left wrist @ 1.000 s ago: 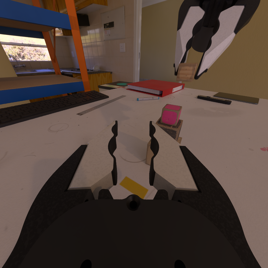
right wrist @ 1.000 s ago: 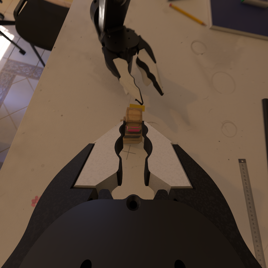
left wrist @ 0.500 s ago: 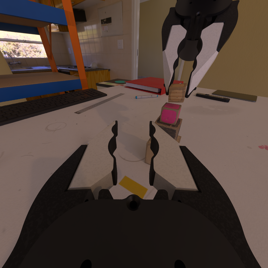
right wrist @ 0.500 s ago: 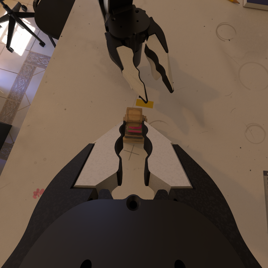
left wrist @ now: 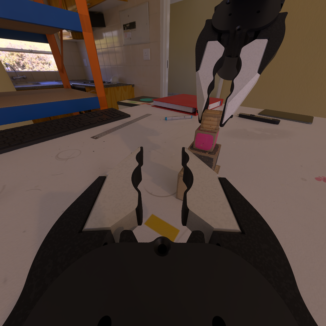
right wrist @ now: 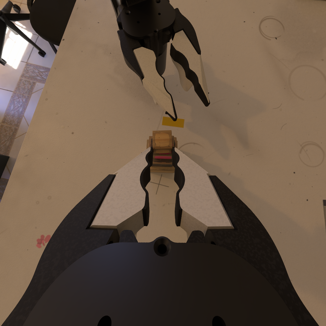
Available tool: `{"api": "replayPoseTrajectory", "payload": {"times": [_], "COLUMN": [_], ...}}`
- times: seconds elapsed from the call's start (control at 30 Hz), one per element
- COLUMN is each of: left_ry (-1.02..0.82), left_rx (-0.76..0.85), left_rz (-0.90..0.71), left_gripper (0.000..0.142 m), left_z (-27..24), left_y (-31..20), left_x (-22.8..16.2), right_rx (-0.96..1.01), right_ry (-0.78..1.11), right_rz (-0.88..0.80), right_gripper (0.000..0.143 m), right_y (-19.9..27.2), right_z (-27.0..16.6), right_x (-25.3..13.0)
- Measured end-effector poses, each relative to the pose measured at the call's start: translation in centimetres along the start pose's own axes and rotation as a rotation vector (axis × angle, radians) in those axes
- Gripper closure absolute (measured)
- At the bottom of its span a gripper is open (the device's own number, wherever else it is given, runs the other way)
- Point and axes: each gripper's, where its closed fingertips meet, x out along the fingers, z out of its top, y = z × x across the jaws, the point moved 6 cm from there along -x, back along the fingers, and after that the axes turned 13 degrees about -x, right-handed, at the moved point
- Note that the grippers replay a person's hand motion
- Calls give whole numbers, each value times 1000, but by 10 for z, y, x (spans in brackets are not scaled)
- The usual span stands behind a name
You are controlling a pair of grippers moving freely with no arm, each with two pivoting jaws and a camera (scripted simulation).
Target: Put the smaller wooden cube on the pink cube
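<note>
My right gripper (right wrist: 162, 149) is shut on the smaller wooden cube (right wrist: 162, 140) and points straight down over a stack. In the left wrist view the right gripper (left wrist: 210, 121) holds that cube (left wrist: 210, 120) so that its underside touches the top of the pink cube (left wrist: 204, 141). The pink cube sits on a dark cube (left wrist: 206, 157), which sits on a larger wooden cube (left wrist: 180, 185). My left gripper (left wrist: 162, 150) is open and empty, low over the table just left of the stack. It also shows in the right wrist view (right wrist: 190, 111), beyond the stack.
A yellow tape patch (left wrist: 161, 227) lies under my left gripper. A keyboard (left wrist: 61, 123), ruler (left wrist: 121, 126), marker (left wrist: 178, 117), red binder (left wrist: 176, 104), black pen (left wrist: 259, 118) and dark tablet (left wrist: 285, 115) lie farther back. A blue and orange shelf (left wrist: 49, 105) stands at the left. A chair (right wrist: 47, 21) stands beyond the table edge.
My right gripper has come down with the smaller wooden cube, from well above the stack to the pink cube's top. My left gripper has stayed where it was, open.
</note>
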Motion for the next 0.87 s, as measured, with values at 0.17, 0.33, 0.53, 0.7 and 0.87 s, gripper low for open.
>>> {"api": "replayPoseTrajectory", "payload": {"times": [0.17, 0.33, 0.53, 0.7, 0.87], "left_ry": [0, -1, -3, -6, -12], "left_rx": [1, 0, -2, -4, -10], "left_rz": [-1, -2, -3, -4, -7], "left_gripper": [99, 99, 99, 99, 99], "left_z": [0, 0, 0, 0, 1], "left_y": [0, 0, 0, 0, 1], "left_x": [0, 0, 0, 0, -1], "right_rx": [0, -2, -8, -14, -7], "right_ry": [3, 5, -6, -16, -49], "right_rz": [-14, -10, -15, -81, -215], "right_gripper": [122, 118, 109, 103, 98], "right_y": [1, 2, 4, 2, 3], "right_z": [0, -1, 0, 2, 6], "right_x": [0, 1, 1, -5, -21]}}
